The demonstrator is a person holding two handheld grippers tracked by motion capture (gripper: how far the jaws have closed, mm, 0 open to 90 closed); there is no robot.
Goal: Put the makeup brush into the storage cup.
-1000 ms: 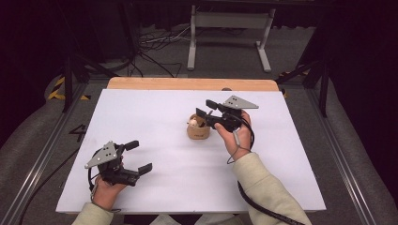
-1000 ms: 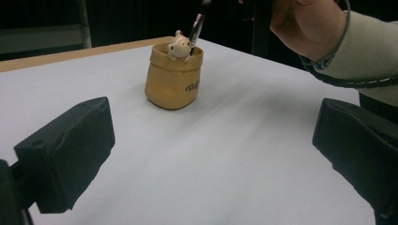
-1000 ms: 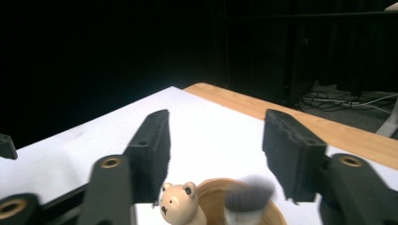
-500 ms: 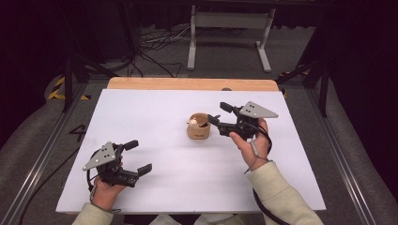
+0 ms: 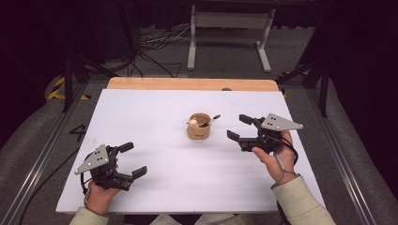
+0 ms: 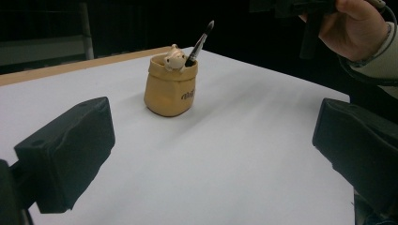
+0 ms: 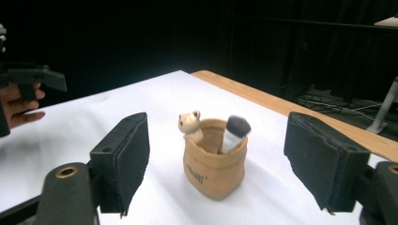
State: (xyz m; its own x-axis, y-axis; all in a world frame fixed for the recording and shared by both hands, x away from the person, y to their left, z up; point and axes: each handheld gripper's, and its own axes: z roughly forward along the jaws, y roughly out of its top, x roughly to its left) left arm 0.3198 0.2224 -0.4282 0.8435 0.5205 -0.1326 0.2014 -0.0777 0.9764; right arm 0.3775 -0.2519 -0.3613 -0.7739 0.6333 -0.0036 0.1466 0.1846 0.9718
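Note:
A small tan sack-shaped pot (image 5: 199,127) (image 6: 171,87) (image 7: 214,160) with a little bear figure (image 7: 190,124) on its rim stands near the middle of the white table (image 5: 155,112). A brush (image 5: 212,119) (image 6: 199,43) (image 7: 233,132) leans inside it, bristle end up. My right gripper (image 5: 239,127) (image 7: 216,164) is open just right of the pot, jaws pointing at it, nothing between them. My left gripper (image 5: 132,160) (image 6: 206,154) rests open near the table's front left, empty.
A wooden strip (image 5: 192,84) edges the table's far side. Beyond it stand a grey metal stand (image 5: 227,28) and cables on the floor (image 5: 150,40). Metal rails (image 5: 42,154) run along both sides of the table.
My right gripper has drawn back to the right, away from the pot, leaving the brush standing in it. The left gripper has stayed put.

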